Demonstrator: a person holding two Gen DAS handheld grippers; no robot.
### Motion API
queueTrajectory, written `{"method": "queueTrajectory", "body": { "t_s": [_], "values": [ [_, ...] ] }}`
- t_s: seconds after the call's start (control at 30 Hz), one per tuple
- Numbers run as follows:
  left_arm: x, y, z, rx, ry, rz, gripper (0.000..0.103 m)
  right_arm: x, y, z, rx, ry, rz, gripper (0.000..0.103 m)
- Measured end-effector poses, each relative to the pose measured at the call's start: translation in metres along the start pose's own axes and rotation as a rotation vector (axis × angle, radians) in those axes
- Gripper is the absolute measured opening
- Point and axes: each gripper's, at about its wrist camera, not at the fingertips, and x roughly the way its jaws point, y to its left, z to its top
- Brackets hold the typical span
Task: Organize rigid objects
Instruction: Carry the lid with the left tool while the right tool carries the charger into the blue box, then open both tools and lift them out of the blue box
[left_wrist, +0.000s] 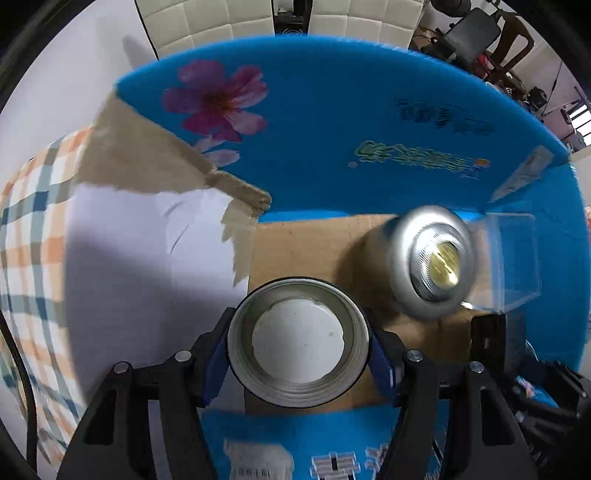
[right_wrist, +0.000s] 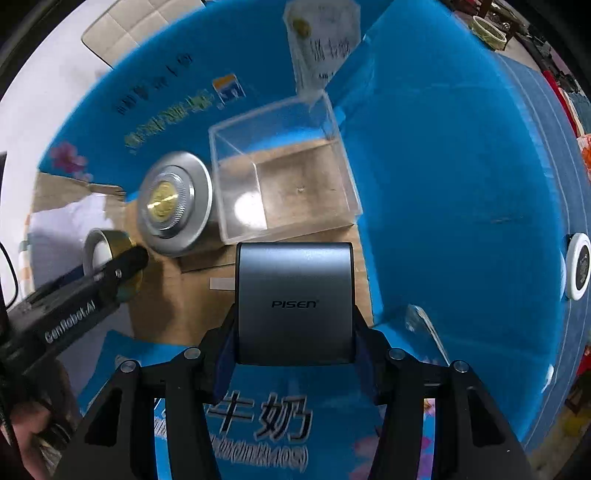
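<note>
A blue cardboard box (right_wrist: 461, 177) with printed flowers and lettering fills most of both views, its flaps standing up around a brown cardboard floor (left_wrist: 314, 243). On that floor, at upper centre of the right wrist view, sits a clear plastic container (right_wrist: 284, 166), square-sided and open on top, with nothing visible inside but the brown floor showing through. Touching or just beside its left wall stands a silver round tin (right_wrist: 177, 206) with a ribbed lid and a gold disc at its middle; in the left wrist view it is at centre right.

The right gripper (right_wrist: 295, 332) is clamped on a grey rounded block marked PISEN (right_wrist: 295, 295), held at lower centre just below the clear container.

The left gripper (left_wrist: 299, 343) grips a roll of tape (left_wrist: 299, 339), grey inside with a gold-coloured outer band, at the box's left edge near the tin.
</note>
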Motion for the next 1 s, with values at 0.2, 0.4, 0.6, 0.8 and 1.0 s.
{"method": "queueTrajectory", "body": {
  "t_s": [0.2, 0.4, 0.6, 0.8, 1.0],
  "values": [
    [0.012, -0.003, 0.011, 0.009, 0.010, 0.007, 0.062, 0.019, -0.001, 0.004, 0.054, 0.036, -0.005, 0.057],
    [0.016, -0.006, 0.015, 0.012, 0.037, 0.000, 0.062, 0.030, -0.007, 0.010, 0.124, 0.076, 0.035, 0.058],
    [0.015, -0.001, 0.015, -0.016, 0.066, -0.016, 0.063, 0.029, -0.016, 0.014, 0.140, 0.114, 0.076, 0.071],
    [-0.006, -0.005, -0.001, -0.014, 0.047, -0.016, 0.079, 0.007, -0.024, 0.008, 0.097, 0.087, 0.042, 0.087],
    [-0.035, -0.016, -0.034, -0.002, -0.006, 0.017, 0.103, -0.019, -0.016, -0.005, -0.005, 0.035, 0.000, 0.103]
  ]
}}
